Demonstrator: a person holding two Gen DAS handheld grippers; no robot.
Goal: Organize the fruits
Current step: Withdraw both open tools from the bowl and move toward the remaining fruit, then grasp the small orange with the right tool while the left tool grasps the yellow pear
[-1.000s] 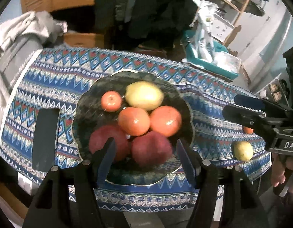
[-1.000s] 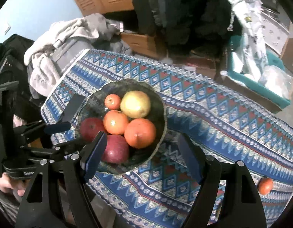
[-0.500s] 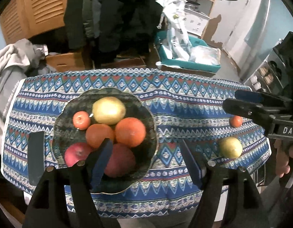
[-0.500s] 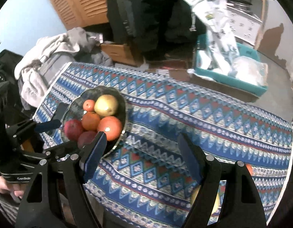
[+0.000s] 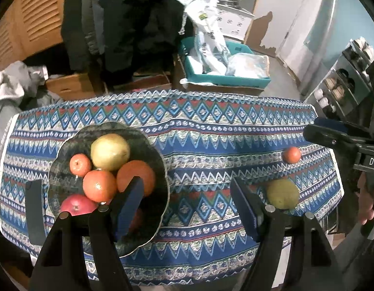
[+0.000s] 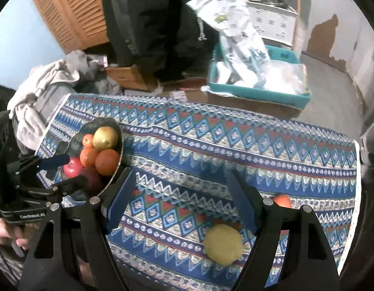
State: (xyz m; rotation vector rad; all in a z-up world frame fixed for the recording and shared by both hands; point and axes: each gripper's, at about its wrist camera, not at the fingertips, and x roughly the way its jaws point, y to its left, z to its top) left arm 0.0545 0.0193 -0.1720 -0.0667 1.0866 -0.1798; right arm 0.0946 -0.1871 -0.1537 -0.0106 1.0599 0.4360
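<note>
A dark bowl sits at the left of the table and holds several fruits: a yellow one, oranges and a red apple. Two fruits lie loose on the cloth at the right: a yellow one and a small orange one. My left gripper hangs open and empty above the cloth just right of the bowl. My right gripper is open and empty, and the yellow fruit lies just below its right finger.
A blue patterned cloth covers the table, and the loose fruits lie near its right front corner. A flat black object lies left of the bowl. Behind the table are a teal crate of plastic bags, cardboard boxes and a heap of clothes.
Both grippers have drifted right, away from the bowl, which now sits further left in each view. The loose yellow fruit has come into the right wrist view. The left jaws widened slightly.
</note>
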